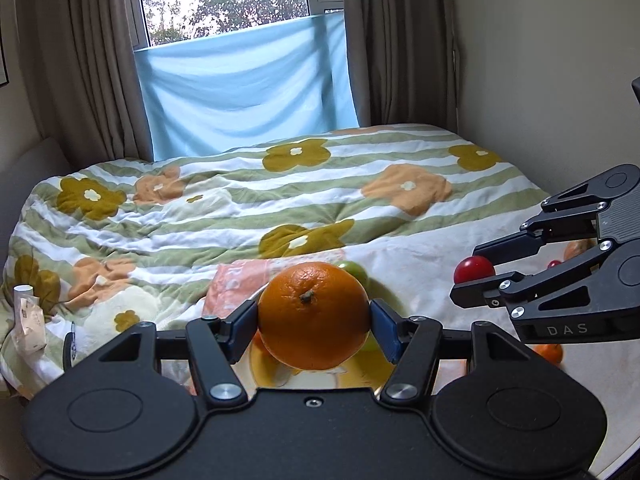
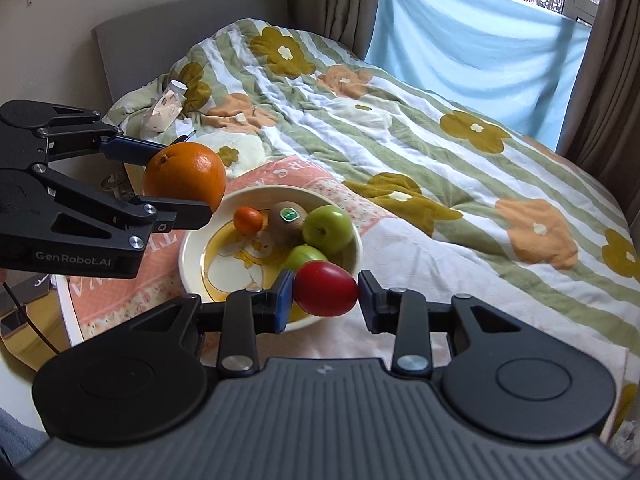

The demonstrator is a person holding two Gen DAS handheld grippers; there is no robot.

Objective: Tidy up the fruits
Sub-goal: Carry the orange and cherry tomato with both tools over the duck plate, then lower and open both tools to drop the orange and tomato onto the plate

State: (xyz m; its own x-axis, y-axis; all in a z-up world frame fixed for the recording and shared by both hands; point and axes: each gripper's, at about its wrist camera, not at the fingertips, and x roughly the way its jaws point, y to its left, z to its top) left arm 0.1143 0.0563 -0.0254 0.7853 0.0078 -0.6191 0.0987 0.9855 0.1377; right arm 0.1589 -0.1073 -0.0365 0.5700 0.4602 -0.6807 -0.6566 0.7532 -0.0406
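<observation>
Orange (image 1: 313, 315) sits pinched in the left gripper (image 1: 313, 322); the right gripper (image 2: 325, 294) clamps a red fruit (image 2: 325, 289) above the bowl (image 2: 192, 276).

A: Hidden items?
B: Bowl (image 1: 276, 376), mostly behind the orange (image 1: 313, 316); green apple (image 1: 354, 270), only a sliver showing.

A: Cut off or illegible?
B: Right gripper (image 1: 480, 276) body, cropped at frame edge; packet (image 2: 166, 110) print unreadable.
</observation>
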